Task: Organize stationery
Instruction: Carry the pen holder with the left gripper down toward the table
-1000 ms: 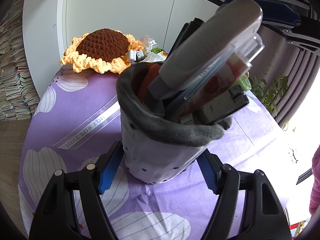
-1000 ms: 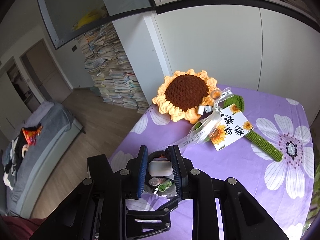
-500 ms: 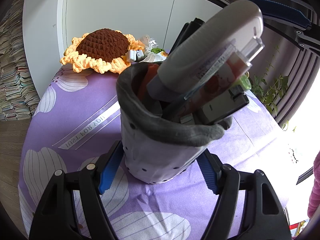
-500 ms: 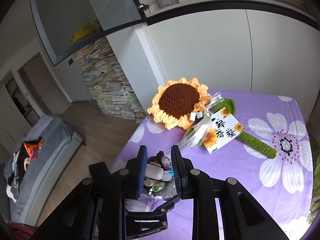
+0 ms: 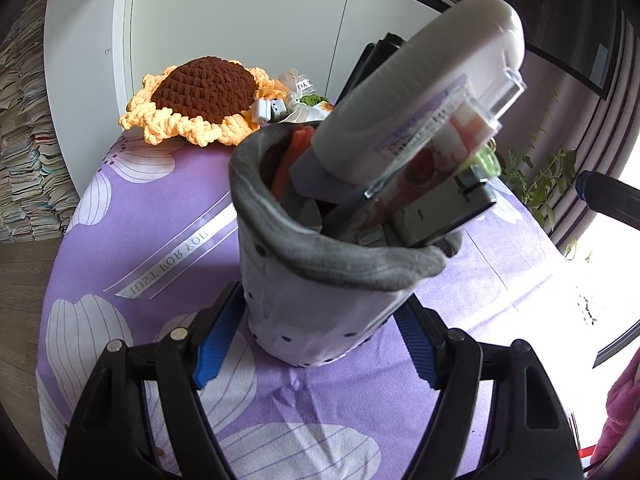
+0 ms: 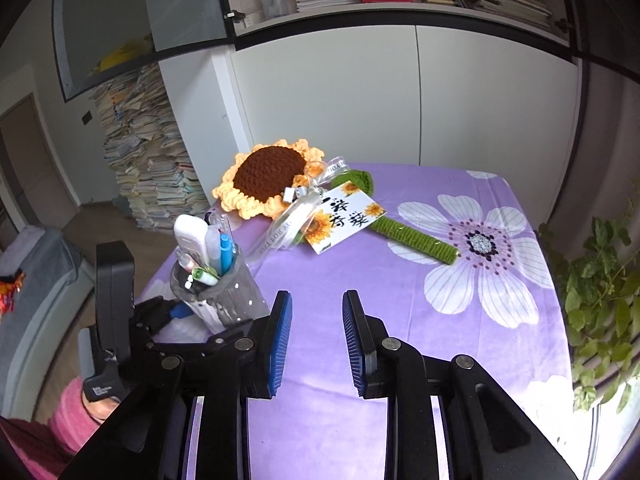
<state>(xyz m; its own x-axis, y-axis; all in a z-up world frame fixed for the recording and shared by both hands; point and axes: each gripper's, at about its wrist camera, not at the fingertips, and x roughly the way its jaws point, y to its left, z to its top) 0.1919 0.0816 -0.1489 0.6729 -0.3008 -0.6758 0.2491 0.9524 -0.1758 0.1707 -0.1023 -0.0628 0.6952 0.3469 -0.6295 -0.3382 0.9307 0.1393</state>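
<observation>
standing at tabletop (image 6: 400,280) 9 o'clock edge, the grey pen pouch (image 5: 320,300) holds stationery; left tongs (image 5: 312,340) opening around it, pads apparently clear. right tongs (image 6: 316,336) open, empty.

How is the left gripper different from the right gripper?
The left gripper has the grey pencil pouch between its opening jaws; the right gripper has nothing between its jaws. The left sits at the pouch; the right hovers apart, over bare purple tablecloth. Both have black fingers with blue pads.
</observation>
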